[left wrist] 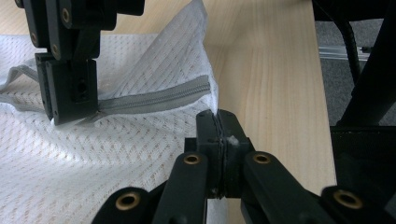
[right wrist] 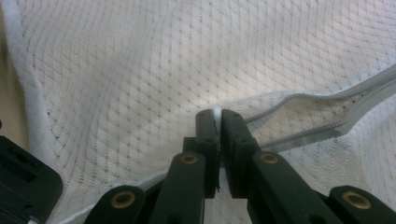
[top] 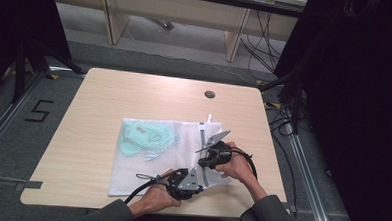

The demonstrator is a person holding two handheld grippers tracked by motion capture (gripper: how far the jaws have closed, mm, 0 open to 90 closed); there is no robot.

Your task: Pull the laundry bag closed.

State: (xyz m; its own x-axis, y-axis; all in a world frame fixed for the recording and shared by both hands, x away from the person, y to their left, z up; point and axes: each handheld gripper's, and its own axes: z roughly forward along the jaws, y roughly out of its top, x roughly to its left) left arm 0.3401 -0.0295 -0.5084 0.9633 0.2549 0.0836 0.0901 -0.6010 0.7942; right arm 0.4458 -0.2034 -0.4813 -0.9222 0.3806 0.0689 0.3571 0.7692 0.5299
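A white mesh bag (top: 146, 163) lies flat on the pale wooden table (top: 109, 91), with a light green item (top: 145, 138) inside its far left part. A grey zipper (left wrist: 159, 98) runs along the bag's right edge. My left gripper (left wrist: 217, 116) is shut on the bag's near right corner, at the zipper's end; in the high view that gripper (top: 202, 183) sits near the table's front edge. My right gripper (right wrist: 217, 113) is shut on a small white bit at the zipper (right wrist: 322, 119), which gapes just beyond it. From above, the right gripper (top: 204, 163) stands a little farther along the same edge.
A round dark grommet (top: 209, 94) sits in the table's far right part. Bare tabletop stretches left of and beyond the bag. Black cables (top: 283, 119) and stands flank the table on the floor, and the table's right edge (left wrist: 322, 93) runs close to my left gripper.
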